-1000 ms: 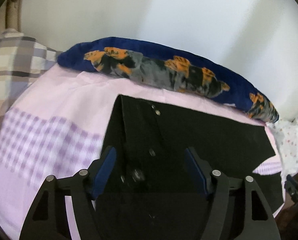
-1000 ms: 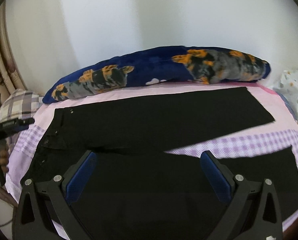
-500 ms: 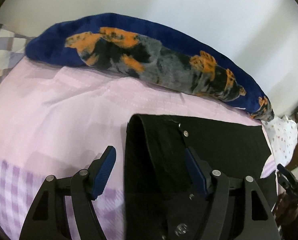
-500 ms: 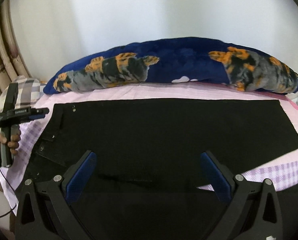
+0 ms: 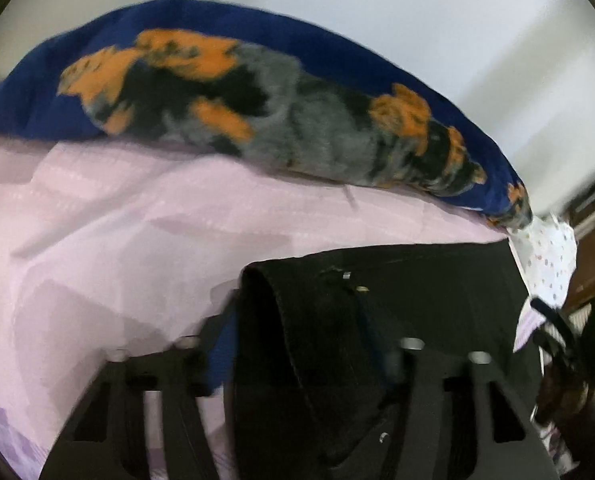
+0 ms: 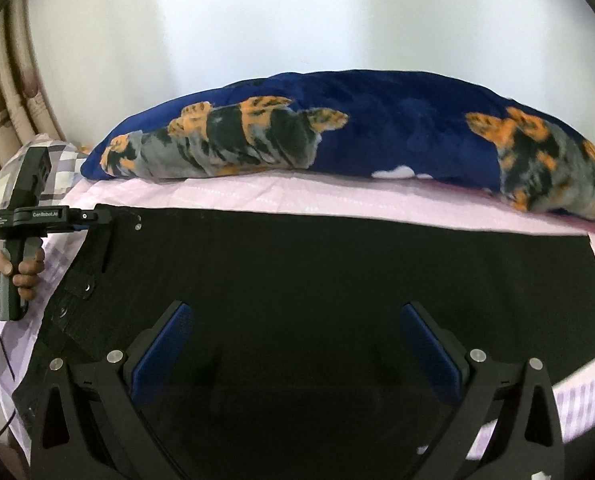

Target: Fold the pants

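Black pants (image 6: 317, 272) lie flat on the pink bed sheet (image 6: 257, 200), waistband at the left. My left gripper (image 5: 297, 344) is at the far waistband corner; its fingers straddle the folded waistband (image 5: 281, 320), closing in on it, blurred by motion. It also shows in the right wrist view (image 6: 97, 216), at the waistband's far left corner. My right gripper (image 6: 293, 344) is open wide, low over the middle of the pants, holding nothing.
A long navy pillow (image 6: 377, 128) with orange and grey cat prints lies along the back against the white wall. A checked pillow (image 6: 57, 176) sits at the far left, by a rattan headboard (image 6: 1, 92). A spotted white cloth (image 5: 549, 256) lies at the bed's right end.
My left gripper has moved forward to the far waistband corner and its fingers have narrowed around the waistband. The right gripper has moved forward over the pants, still open.
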